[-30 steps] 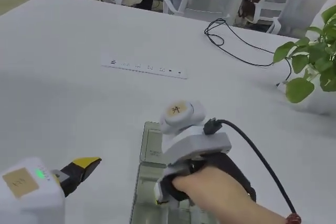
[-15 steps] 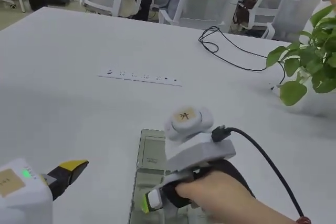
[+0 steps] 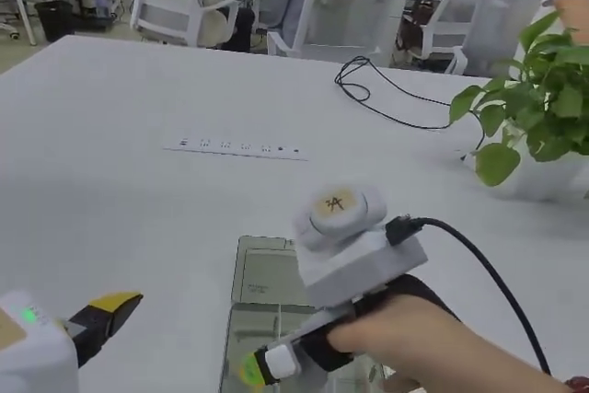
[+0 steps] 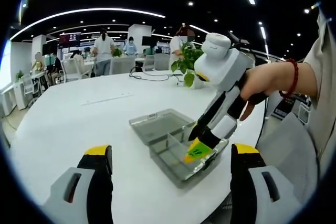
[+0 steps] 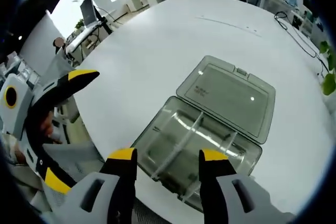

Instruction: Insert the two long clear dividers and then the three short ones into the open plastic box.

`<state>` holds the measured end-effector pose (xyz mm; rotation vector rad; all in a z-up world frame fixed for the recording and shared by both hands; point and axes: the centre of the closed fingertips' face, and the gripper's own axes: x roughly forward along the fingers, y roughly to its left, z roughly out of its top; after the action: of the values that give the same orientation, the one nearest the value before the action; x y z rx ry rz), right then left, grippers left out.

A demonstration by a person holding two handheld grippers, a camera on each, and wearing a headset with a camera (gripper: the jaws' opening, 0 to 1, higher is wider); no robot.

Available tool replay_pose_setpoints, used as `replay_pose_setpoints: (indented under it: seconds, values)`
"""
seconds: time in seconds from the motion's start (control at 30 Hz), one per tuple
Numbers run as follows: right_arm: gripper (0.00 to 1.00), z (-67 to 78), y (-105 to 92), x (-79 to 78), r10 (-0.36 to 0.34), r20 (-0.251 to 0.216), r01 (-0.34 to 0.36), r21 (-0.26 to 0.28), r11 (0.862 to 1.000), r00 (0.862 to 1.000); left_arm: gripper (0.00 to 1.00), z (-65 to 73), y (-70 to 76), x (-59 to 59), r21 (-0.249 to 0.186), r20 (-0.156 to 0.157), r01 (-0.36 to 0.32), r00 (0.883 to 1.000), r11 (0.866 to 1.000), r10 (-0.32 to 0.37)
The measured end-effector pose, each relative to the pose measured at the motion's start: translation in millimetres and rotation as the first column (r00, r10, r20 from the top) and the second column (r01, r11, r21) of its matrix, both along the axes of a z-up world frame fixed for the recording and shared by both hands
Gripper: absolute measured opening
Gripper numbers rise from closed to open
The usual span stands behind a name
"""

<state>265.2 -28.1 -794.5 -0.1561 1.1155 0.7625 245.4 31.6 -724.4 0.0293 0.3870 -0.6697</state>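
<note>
The left gripper [image 4: 170, 149], its yellow-tipped jaws spread wide and empty, hangs at the near left, its body cut off by the head view's corner. The right gripper [image 5: 168, 155], jaws parted with nothing seen between them, points down into the open clear plastic box [image 5: 152, 140] on the white table [image 3: 110, 200], and with the person's hand [image 3: 405, 342] it hides the tray's near half in the head view. The faint clear dividers [image 5: 181, 142] inside are hard to count. The box's lid [image 5: 226, 95] lies flat on the far side, and beyond it are a flat white power strip [image 3: 235, 146], a looped black cable [image 3: 386, 89], a leafy green plant [image 3: 534, 108] and white mesh chairs [image 3: 354, 16].
</note>
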Motion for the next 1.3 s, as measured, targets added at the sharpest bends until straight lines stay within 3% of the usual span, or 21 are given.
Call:
replay_pose_setpoints:
  seconds: [0.17, 0.33, 0.67, 0.9, 1.03, 1.3]
  values:
    - [0.51, 3.8, -9.5, -3.5, 0.035, 0.028, -0.035, -0.020, 0.999, 0.999, 0.95, 1.7, -1.2, -1.9, -0.011, -0.006, -0.006, 1.000, 1.000, 0.005]
    - [0.52, 9.0, -21.3, -8.0, 0.056, 0.042, -0.056, -0.007, 0.998, 0.998, 0.95, 3.3, -1.8, -4.3, -0.011, -0.003, -0.011, 1.000, 1.000, 0.011]
    - [0.54, 19.5, -45.1, -9.4, 0.119, 0.120, -0.122, 0.019, 0.992, 0.986, 0.95, 1.5, -2.6, -10.1, 0.004, -0.010, -0.015, 1.000, 1.000, 0.016]
    - [0.55, 23.0, -64.8, -13.4, 0.154, 0.132, -0.161, 0.044, 0.986, 0.979, 0.94, 0.4, -3.3, -14.9, 0.010, -0.016, -0.020, 1.000, 1.000, 0.021]
    - [0.55, 23.5, -75.4, -12.8, 0.134, 0.108, -0.143, 0.077, 0.987, 0.985, 0.94, 0.4, -4.4, -15.9, 0.012, -0.016, -0.022, 1.000, 1.000, 0.022]
    - [0.55, 14.5, -99.7, -10.2, 0.185, 0.126, -0.190, 0.032, 0.981, 0.975, 0.93, -1.0, -3.3, -16.3, 0.023, -0.020, -0.026, 0.999, 0.999, 0.027]
